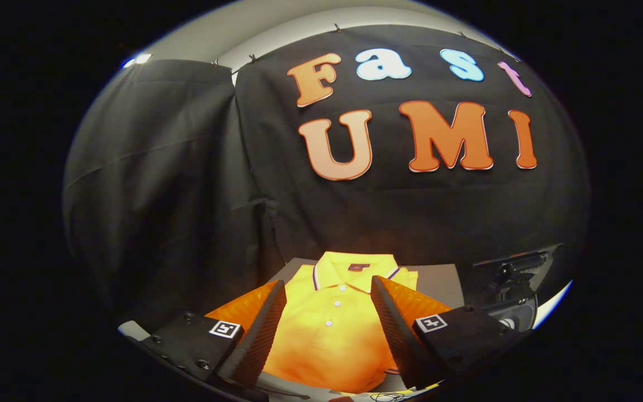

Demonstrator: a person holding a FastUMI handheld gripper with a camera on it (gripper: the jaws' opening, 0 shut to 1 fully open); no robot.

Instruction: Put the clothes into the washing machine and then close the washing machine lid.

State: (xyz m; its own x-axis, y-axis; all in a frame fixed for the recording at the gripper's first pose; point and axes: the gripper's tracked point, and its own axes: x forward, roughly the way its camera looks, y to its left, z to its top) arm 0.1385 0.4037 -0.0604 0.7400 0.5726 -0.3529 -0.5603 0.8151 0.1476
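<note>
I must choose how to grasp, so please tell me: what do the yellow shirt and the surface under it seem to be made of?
The yellow polo shirt, lying folded between the open gripper fingers, looks like soft knit fabric, probably cotton or a blend: matte, with a stitched collar and small buttons. The grey surface under it looks smooth, flat and matte, perhaps a board or mat; I cannot tell which.

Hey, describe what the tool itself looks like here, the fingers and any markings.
The tool has two wedge-shaped fingers with ridged, textured inner faces. Each sits on a dark blocky mount carrying a small square black-and-white marker, with bolt heads on the one beside it.
</note>
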